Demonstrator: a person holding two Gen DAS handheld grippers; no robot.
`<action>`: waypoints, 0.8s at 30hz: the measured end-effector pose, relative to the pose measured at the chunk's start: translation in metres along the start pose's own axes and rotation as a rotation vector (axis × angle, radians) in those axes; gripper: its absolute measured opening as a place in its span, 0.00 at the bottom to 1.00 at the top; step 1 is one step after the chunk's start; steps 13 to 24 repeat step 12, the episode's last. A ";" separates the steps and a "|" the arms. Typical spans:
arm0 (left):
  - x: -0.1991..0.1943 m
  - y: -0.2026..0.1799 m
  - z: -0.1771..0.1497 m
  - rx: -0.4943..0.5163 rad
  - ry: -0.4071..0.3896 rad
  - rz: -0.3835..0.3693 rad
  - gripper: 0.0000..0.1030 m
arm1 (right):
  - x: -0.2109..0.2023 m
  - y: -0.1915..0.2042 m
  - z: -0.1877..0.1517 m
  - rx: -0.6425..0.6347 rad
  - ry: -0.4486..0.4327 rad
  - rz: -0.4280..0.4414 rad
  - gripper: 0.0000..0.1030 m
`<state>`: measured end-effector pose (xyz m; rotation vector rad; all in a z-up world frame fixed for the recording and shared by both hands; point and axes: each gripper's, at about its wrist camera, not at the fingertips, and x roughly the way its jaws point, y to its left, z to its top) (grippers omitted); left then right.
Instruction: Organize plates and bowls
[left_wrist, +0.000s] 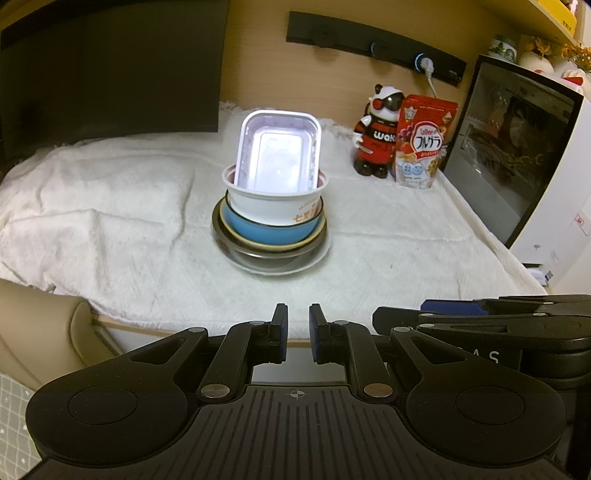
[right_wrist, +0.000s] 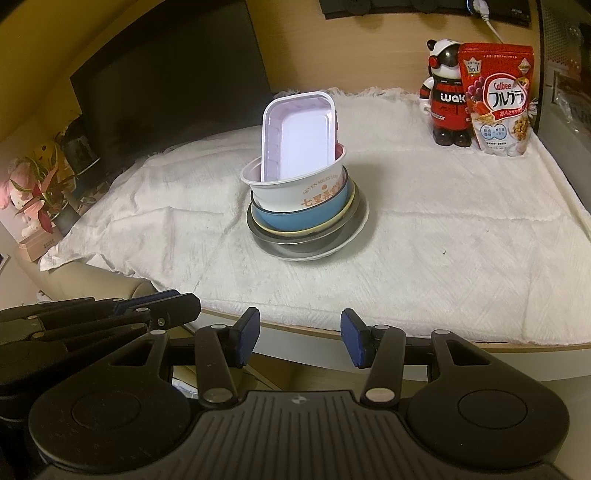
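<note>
Centrally, tilted tray (left_wrist: 279, 155) in paper bowl (left_wrist: 273, 205), left claw (left_wrist: 298, 332) closed, right claw (right_wrist: 299, 338) agape, empty.

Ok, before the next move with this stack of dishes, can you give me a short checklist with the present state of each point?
1. Left gripper empty, jaws nearly shut: ok.
2. Right gripper empty, jaws apart: ok.
3. Both grippers short of the stack, touching nothing: ok.
4. Rectangular foil tray seated flat on top: not ok, it stands on end, leaning in the white paper bowl.
5. Lower stack nested: blue bowl, metal bowl, white plate at the bottom: ok.
6. White cloth around the stack free; panda figure and cereal bag stand well aside: ok.
</note>
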<state>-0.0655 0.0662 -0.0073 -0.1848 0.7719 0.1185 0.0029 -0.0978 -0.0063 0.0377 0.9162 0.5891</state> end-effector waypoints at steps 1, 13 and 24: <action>0.000 0.000 0.000 -0.001 0.001 -0.002 0.14 | 0.000 0.000 0.000 0.001 0.000 0.000 0.47; 0.024 0.022 0.006 -0.055 0.052 0.023 0.14 | 0.012 0.001 0.011 -0.007 0.010 0.009 0.51; 0.024 0.022 0.006 -0.055 0.052 0.023 0.14 | 0.012 0.001 0.011 -0.007 0.010 0.009 0.51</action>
